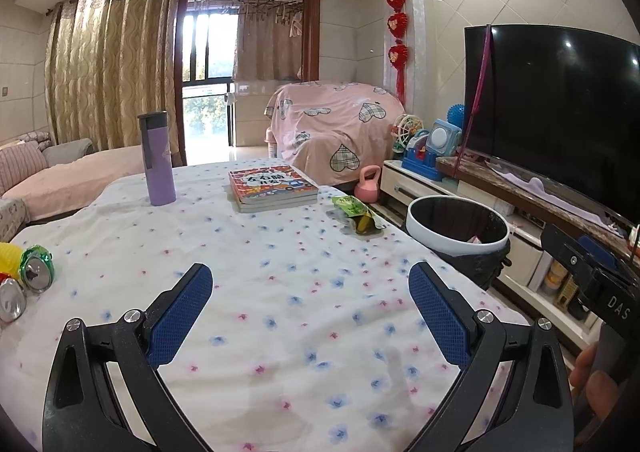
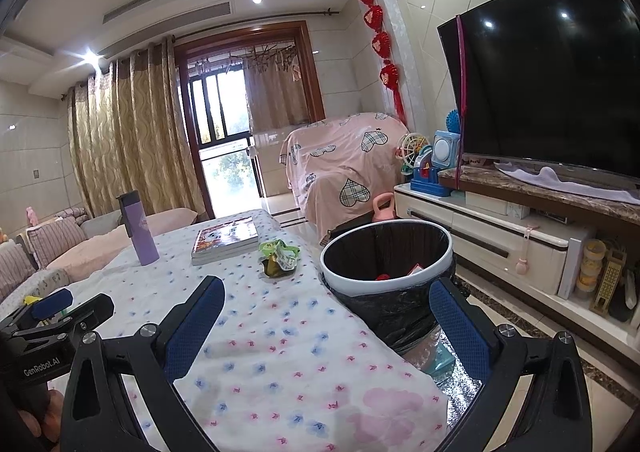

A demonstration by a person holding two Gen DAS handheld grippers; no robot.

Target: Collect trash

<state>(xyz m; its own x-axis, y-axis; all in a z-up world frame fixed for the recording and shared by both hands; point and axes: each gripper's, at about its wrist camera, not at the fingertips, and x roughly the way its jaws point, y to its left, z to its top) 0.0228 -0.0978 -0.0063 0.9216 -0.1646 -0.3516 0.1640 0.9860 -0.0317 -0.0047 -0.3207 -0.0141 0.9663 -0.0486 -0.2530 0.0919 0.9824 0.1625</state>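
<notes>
Room: living room with gold wavy curtains (image 1: 108,68), a big black television (image 1: 556,108) on a marble-topped stand, and a chair under a pink heart-print sheet (image 1: 336,128).
Desk: covered in a soft white cloth (image 1: 280,292) with small blue and pink flower prints; it fills most of both views.
Bin: round trash bin (image 2: 386,264) with a white rim and crinkled black liner, standing on the floor just off the desk's right edge; only the right wrist view looks inside, where red and white scraps lie at the bottom.
Left gripper: left gripper (image 1: 310,316) hovers over the near middle of the desk, jaws spread wide with nothing between them; blue textured pads (image 1: 180,320).
Right gripper: right gripper (image 2: 332,332) sits over the desk's near right edge, jaws spread wide and empty, one finger over the cloth, the other in front of the bin.
Books: flat stack of books (image 1: 274,188) near the far edge.
Bottle: tall purple bottle (image 1: 157,164) with a dark lid, upright at the far left.
Wrapper: crumpled green snack wrapper (image 1: 356,214) by the right edge, near the bin.
Cans: two dented cans (image 1: 37,267) at the left edge, cut off by the frame, seen only in the left wrist view; beside them something yellow and ribbed, hard to make out.
</notes>
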